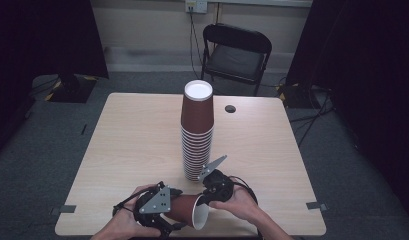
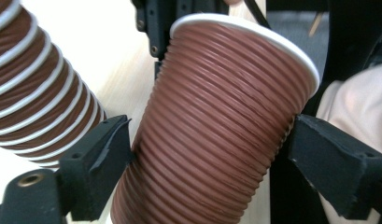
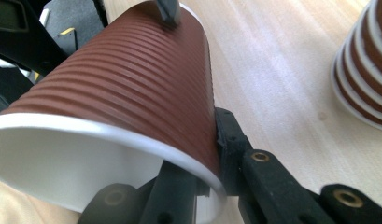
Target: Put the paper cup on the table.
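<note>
A tall stack of upside-down brown ribbed paper cups (image 1: 197, 132) stands in the middle of the wooden table (image 1: 132, 130). Near the front edge a single brown cup (image 1: 184, 209) lies on its side in the air, white rim to the right. My left gripper (image 1: 174, 209) is shut on its ribbed wall; in the left gripper view both pads press the cup (image 2: 216, 126), with the stack (image 2: 34, 93) beside it. My right gripper (image 1: 204, 200) is shut on the cup's rim (image 3: 132, 135), one jaw inside and one outside.
A black folding chair (image 1: 235, 50) stands behind the table. A small round hole (image 1: 230, 108) sits near the table's far edge. Dark curtains hang at both sides, and cables run over the floor at the right.
</note>
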The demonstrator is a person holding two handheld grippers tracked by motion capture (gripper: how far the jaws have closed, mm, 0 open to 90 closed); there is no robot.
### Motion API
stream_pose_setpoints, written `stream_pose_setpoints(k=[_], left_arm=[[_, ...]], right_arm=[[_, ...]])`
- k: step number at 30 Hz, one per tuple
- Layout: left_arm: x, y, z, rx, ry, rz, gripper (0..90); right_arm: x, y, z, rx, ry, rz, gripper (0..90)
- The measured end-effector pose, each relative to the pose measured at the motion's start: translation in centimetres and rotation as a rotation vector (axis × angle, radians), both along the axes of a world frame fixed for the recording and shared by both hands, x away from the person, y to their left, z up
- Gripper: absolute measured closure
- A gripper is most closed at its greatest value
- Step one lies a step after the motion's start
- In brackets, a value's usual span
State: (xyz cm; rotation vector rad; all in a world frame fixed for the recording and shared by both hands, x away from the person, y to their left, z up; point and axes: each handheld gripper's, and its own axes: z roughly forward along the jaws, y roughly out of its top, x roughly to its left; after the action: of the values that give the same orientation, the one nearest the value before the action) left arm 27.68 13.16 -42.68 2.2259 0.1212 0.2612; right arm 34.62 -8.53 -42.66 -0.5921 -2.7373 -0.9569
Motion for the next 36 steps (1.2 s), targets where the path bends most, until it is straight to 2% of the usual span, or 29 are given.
stream_pose_setpoints(k=[4, 6, 8, 12, 14, 18, 22, 24, 34, 36], left_arm=[[-0.2, -0.6, -0.1, 0.030, -0.025, -0.027, 8.8], [-0.3, -0.9, -0.2, 0.044, -0.036, -0.023, 6.6], [-0.4, -1.2, -0.2, 0.067, -0.063, -0.021, 5.4], [-0.6, -1.5, -0.3, 0.070, -0.073, -0.024, 4.7], [-0.7, -1.6, -0.3, 0.084, -0.086, -0.037, 5.0], [-0.8, -1.8, -0.5, 0.096, -0.108, -0.022, 5.2], [-0.9, -2.1, -0.6, 0.126, -0.143, -0.019, 5.6], [-0.9, -2.3, -0.6, 0.135, -0.147, -0.020, 6.8], [-1.3, -2.8, -0.7, 0.131, -0.204, -0.029, 8.4], [-1.3, -2.7, -0.7, 0.107, -0.202, -0.028, 9.6]], right_arm=[[0.1, 0.6, 0.1, -0.028, 0.036, 0.011, 86.5], [0.3, 0.9, 0.2, -0.038, 0.047, 0.013, 86.5], [0.4, 1.3, 0.3, -0.050, 0.067, -0.008, 86.5], [0.5, 1.8, 0.4, -0.062, 0.091, -0.013, 86.6], [0.6, 1.9, 0.5, -0.070, 0.116, -0.016, 86.6], [0.8, 2.3, 0.5, -0.089, 0.173, -0.048, 86.6], [0.9, 2.5, 0.6, -0.104, 0.193, -0.067, 86.6], [1.0, 2.6, 0.6, -0.109, 0.206, -0.074, 86.6], [0.8, 2.7, 0.7, -0.119, 0.225, -0.089, 86.2], [0.8, 2.6, 0.8, -0.106, 0.225, -0.096, 85.2]])
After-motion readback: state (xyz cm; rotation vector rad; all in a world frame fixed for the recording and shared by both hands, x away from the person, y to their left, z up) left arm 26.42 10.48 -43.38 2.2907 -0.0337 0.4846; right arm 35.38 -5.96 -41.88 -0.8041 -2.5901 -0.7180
